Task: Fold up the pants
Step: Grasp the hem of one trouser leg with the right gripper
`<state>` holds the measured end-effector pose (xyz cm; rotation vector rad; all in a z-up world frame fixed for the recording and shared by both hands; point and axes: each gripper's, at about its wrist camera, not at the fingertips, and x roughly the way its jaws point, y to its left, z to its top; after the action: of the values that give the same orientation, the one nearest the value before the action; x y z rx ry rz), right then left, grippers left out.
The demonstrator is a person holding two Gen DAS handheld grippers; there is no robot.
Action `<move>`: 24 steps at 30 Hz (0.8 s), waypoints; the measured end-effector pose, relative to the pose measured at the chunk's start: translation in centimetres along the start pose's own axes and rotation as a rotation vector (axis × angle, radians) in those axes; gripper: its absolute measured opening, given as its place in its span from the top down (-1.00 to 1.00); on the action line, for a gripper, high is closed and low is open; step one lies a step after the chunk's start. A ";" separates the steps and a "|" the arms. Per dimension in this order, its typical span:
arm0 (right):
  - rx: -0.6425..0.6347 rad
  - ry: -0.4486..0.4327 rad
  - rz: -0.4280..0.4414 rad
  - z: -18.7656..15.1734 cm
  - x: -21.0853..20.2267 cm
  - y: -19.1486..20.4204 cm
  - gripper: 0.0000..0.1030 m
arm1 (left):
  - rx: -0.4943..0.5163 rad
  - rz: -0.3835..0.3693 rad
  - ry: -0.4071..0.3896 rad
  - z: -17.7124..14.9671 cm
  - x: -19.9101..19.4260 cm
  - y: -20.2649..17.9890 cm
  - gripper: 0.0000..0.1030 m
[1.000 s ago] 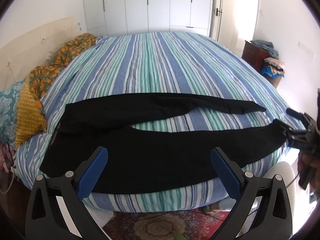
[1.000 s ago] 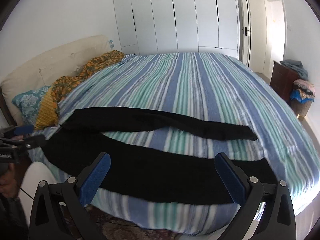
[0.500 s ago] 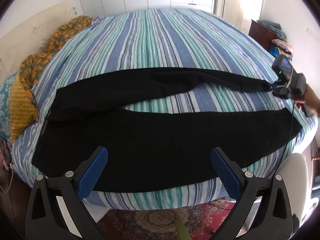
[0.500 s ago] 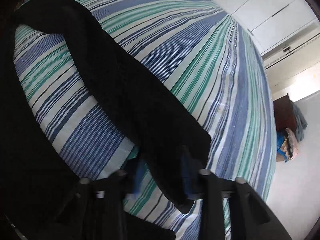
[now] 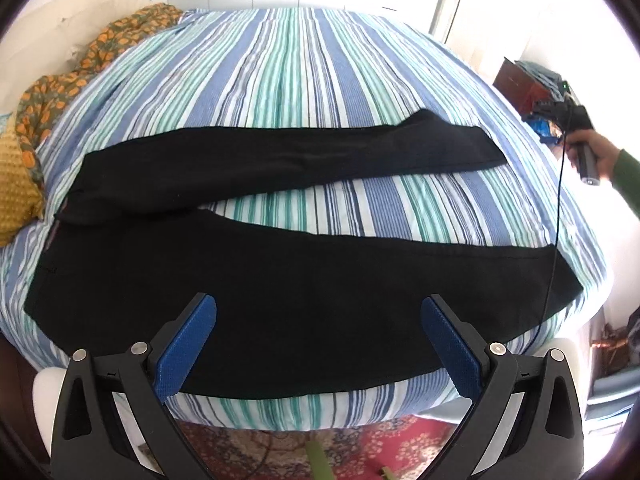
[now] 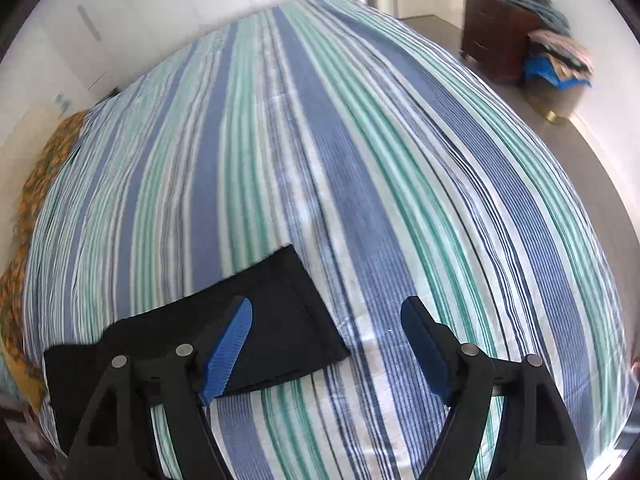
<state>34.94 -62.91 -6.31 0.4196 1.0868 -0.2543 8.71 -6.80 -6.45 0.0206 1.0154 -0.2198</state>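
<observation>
On the far left of the left wrist view a yellow-and-orange patterned blanket [image 5: 28, 148] is bunched against the edge of the bed [image 5: 304, 64], and just beside it lies the waist end of the black pants [image 5: 260, 280], which are spread flat across the striped cover with nothing folded yet. From the waist the two legs run rightward and part into a narrow V, the far leg ending in a cuff well short of the bed's right edge, the near leg reaching almost to that edge and hanging slightly over the front. The left gripper [image 5: 320, 348] hovers above the near leg around its middle, its blue pads wide apart and empty, not touching the cloth as far as the view shows. Further right, the right gripper [image 6: 326, 346] is held over the cuff of the far leg; in its own view its jaws stand open with nothing between them, the left pad over the black cuff and the right pad over bare stripes. So the task looks to be at its very start: the pants are laid out, no fold is made, and bringing one leg over the other, then folding the length down, is all left to do.
</observation>
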 end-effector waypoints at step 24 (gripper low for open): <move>0.060 -0.045 0.099 -10.6 3.2 -3.8 0.51 | -0.055 0.094 0.120 -1.1 5.7 5.5 -0.99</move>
<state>26.33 -61.55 -14.13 0.5181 1.0129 -0.2081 11.72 -2.29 -12.32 0.0323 1.1371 -0.1057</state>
